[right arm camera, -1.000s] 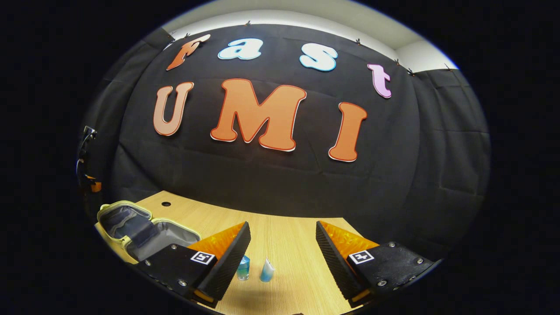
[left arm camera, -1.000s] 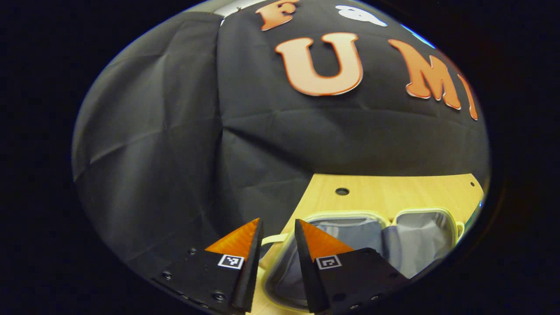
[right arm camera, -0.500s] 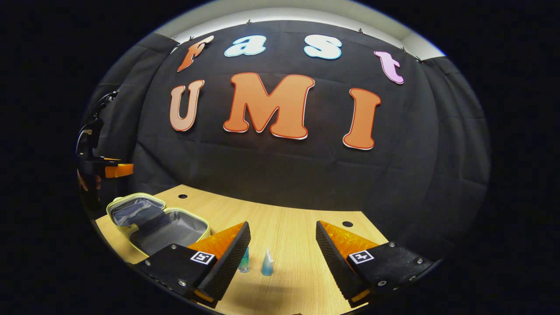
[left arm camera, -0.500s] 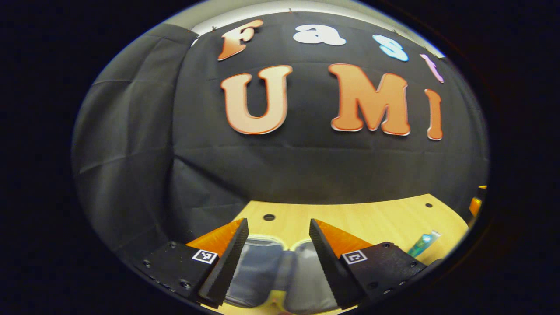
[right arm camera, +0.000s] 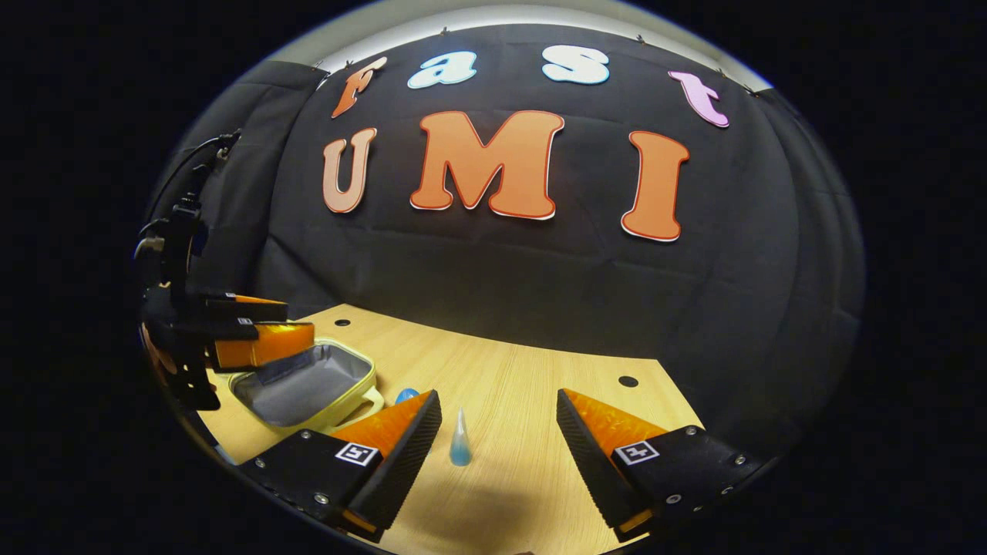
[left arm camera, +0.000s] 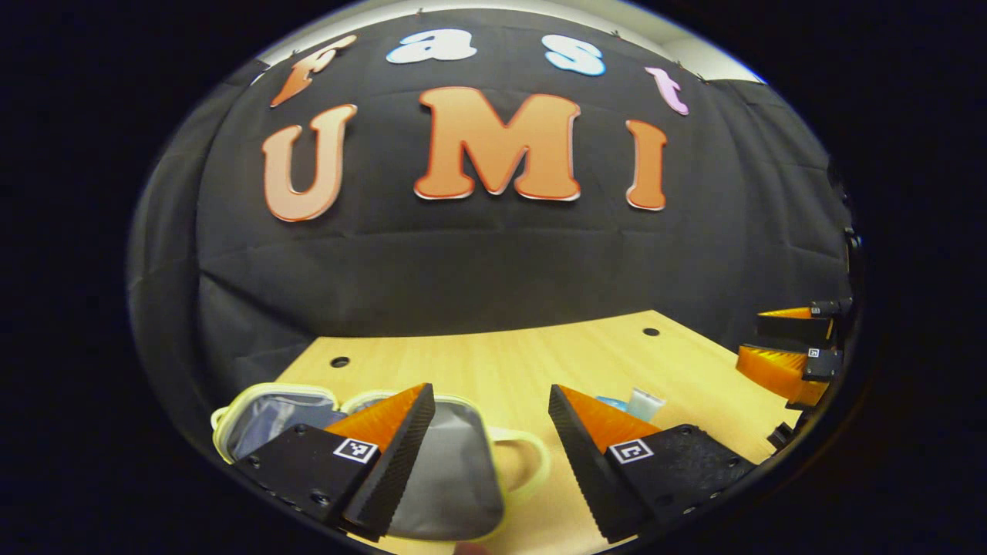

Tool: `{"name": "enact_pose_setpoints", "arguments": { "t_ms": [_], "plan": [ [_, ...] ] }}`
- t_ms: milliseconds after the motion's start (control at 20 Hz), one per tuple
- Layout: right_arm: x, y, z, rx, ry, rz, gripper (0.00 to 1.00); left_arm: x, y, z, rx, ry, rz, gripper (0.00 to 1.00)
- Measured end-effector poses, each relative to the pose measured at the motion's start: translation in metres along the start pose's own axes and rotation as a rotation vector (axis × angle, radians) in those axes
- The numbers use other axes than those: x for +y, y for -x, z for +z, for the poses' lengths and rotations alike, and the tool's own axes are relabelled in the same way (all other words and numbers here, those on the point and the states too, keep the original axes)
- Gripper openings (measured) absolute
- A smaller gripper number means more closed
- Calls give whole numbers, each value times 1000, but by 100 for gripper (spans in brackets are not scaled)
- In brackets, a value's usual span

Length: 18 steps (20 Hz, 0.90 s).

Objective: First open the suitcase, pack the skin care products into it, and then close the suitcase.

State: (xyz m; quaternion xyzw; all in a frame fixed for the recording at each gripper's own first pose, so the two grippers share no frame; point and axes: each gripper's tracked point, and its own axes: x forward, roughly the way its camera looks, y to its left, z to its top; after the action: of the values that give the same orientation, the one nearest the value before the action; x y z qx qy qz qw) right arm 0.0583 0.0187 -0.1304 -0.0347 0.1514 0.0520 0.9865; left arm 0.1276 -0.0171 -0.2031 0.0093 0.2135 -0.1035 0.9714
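Left gripper view: left tongs (left arm camera: pixel 491 420) spread apart, holding nothing, above open suitcase (left arm camera: pixel 447 478) lying on wooden surface (left arm camera: pixel 540 362).

Right gripper view: right tongs (right arm camera: pixel 499 428) likewise apart over small blue tube (right arm camera: pixel 460 439); suitcase near left tongs.

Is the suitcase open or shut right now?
Open: the suitcase lies spread flat on the table, grey lining showing in both halves.
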Motion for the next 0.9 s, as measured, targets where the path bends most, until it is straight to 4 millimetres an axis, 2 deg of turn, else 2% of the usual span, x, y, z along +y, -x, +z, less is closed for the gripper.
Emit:
{"name": "enact_pose_setpoints", "arguments": {
  "t_ms": [200, 400, 600, 750, 850, 900],
  "plan": [
    [-16, 2, -12, 3, 23, 22, 96, -55, -18, -23, 19, -26, -61, 93],
    [-31, 3, -28, 9, 20, 17, 96, -92, -44, -58, 47, -35, -102, 93],
    [-39, 1, -45, 35, 27, 9, 96, -112, -74, -93, 88, -13, -100, 93],
    [-43, 1, -47, 37, 44, 11, 96, -113, -97, -116, 128, 34, -73, 93],
    [-47, 1, -49, 36, 50, 8, 96, -114, -108, -124, 144, 55, -69, 93],
    [-47, 0, -49, 37, 51, 9, 96, -115, -115, -127, 148, 57, -72, 84]
  ]
}}
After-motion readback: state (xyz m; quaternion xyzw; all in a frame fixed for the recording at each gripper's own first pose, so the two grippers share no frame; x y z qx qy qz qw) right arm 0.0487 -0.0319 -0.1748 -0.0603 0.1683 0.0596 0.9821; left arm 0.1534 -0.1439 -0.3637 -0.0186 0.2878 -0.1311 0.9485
